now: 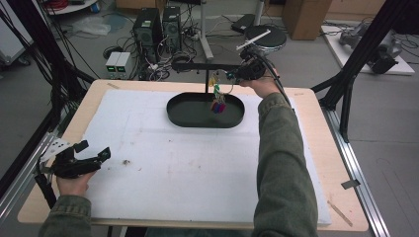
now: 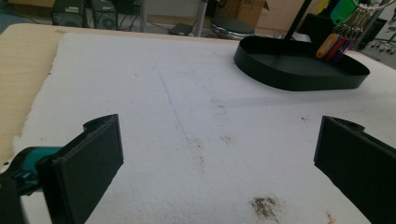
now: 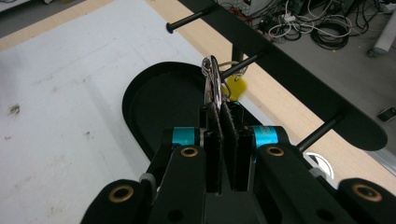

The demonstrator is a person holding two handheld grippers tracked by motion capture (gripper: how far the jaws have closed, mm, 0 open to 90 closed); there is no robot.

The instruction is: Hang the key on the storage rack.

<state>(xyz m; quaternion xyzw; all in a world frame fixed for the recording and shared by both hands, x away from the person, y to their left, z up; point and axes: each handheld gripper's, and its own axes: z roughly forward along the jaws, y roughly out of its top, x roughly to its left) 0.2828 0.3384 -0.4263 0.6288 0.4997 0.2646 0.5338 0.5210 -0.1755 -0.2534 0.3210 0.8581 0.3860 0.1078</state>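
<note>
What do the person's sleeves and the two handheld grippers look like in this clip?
Both sleeves are olive green, of a jacket-like fabric. The left gripper is black with flat rectangular jaws, a teal part beside one of them, a pale grey three-cornered plate and a black cable. The right gripper is black with teal bands, brass-coloured pivot pins and flat black pads; a black cable trails from it.

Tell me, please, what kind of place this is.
Probably a robotics or electronics lab, not a home. Computer towers stand on the floor among loose cables, and the table carries a white foam mat for handling trials.
</note>
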